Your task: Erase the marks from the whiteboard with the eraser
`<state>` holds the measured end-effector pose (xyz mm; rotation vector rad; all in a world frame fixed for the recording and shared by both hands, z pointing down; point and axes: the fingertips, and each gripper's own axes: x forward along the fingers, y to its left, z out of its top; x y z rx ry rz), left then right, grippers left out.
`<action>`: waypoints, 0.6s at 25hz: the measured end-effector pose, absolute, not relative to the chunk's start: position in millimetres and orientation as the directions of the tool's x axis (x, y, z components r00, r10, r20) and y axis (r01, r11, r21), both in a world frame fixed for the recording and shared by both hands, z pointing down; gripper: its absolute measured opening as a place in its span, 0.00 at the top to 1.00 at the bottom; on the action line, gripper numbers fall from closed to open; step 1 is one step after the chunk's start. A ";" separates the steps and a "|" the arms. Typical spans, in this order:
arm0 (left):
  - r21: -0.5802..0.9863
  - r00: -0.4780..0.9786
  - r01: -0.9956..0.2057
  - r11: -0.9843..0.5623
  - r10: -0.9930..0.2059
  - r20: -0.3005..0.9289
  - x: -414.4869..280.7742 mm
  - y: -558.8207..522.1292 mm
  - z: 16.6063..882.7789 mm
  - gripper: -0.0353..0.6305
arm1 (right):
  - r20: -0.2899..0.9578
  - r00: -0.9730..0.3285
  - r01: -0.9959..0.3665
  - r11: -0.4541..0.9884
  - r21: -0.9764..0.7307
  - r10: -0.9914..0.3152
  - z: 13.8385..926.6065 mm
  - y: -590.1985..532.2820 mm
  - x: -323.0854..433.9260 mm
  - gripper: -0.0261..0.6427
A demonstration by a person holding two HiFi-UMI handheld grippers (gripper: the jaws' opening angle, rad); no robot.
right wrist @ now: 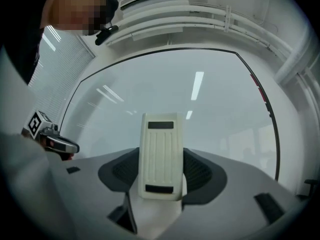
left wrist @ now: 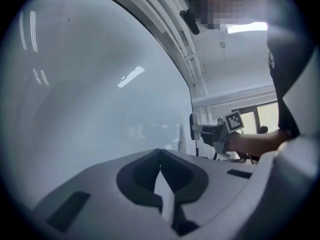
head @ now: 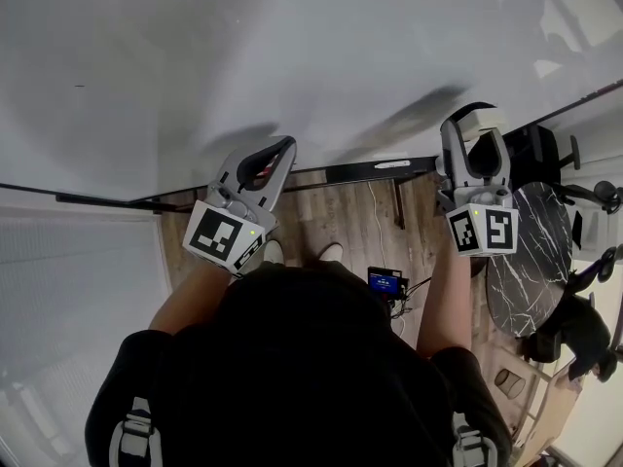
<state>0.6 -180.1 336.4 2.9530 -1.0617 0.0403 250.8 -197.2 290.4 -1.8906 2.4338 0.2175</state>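
— So, where do we stand?

— The fingers of our right gripper are clamped on the cream ribbed plastic eraser, held up close to the big glossy whiteboard. Whether it touches, we cannot tell. The fingers of our left gripper are pressed together on nothing, off to the side.

— And what needs wiping?

— We see only a tiny dark dash, well apart from the eraser, toward our left. Otherwise the board looks clean.

— How do we do it well?

— We judge we should tip the eraser so its wiping face lies flat on the board. Then we carry it to that dash and stroke with even pressure, keeping the left gripper clear.
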 end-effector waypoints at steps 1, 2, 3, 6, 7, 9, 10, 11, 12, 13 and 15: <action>-0.008 0.775 -0.631 -0.776 -0.631 0.024 0.4 -179.1 337.1 0.94 | -0.125 -0.270 -0.962 0.263 0.073 -0.955 292.3 -191.7 244.0 0.58; -0.010 0.781 -0.624 -0.782 -0.624 0.023 0.5 -177.6 337.6 0.94 | -0.120 -0.290 -0.957 0.284 0.064 -0.949 294.4 -186.5 237.2 0.58; -0.012 0.788 -0.615 -0.788 -0.615 0.021 0.7 -175.6 337.7 0.94 | -0.113 -0.310 -0.951 0.305 0.056 -0.944 296.5 -181.7 230.1 0.58; -0.014 0.805 -0.592 -0.806 -0.593 0.017 0.2 -168.2 337.9 0.94 | -0.093 -0.359 -0.933 0.357 0.037 -0.929 303.2 -168.8 209.5 0.58; -0.013 0.810 -0.587 -0.810 -0.587 0.015 0.1 -165.8 338.9 0.94 | -0.087 -0.372 -0.928 0.371 0.034 -0.924 306.2 -165.1 203.6 0.58; -0.011 0.816 -0.577 -0.817 -0.577 0.013 0.4 -162.9 342.0 0.94 | -0.080 -0.397 -0.918 0.396 0.028 -0.914 312.5 -159.2 193.4 0.58; -0.010 0.819 -0.573 -0.819 -0.573 0.012 0.4 -162.1 343.5 0.94 | -0.080 -0.407 -0.913 0.407 0.022 -0.910 315.5 -156.9 188.7 0.58; -0.008 0.821 -0.570 -0.821 -0.571 0.012 0.0 -161.6 344.8 0.94 | -0.082 -0.416 -0.909 0.417 0.015 -0.906 318.3 -154.8 184.1 0.58; -0.006 0.823 -0.568 -0.823 -0.568 0.012 -0.9 -161.3 345.7 0.94 | -0.083 -0.425 -0.905 0.426 0.008 -0.901 321.3 -153.2 179.3 0.58; -0.004 0.824 -0.566 -0.824 -0.566 0.011 -2.0 -161.0 346.3 0.94 | -0.082 -0.436 -0.899 0.437 0.002 -0.896 324.5 -151.9 174.1 0.58; -0.002 0.828 -0.561 -0.828 -0.561 0.009 -3.8 -160.3 347.2 0.94 | -0.076 -0.463 -0.885 0.465 -0.009 -0.883 331.1 -149.4 162.7 0.58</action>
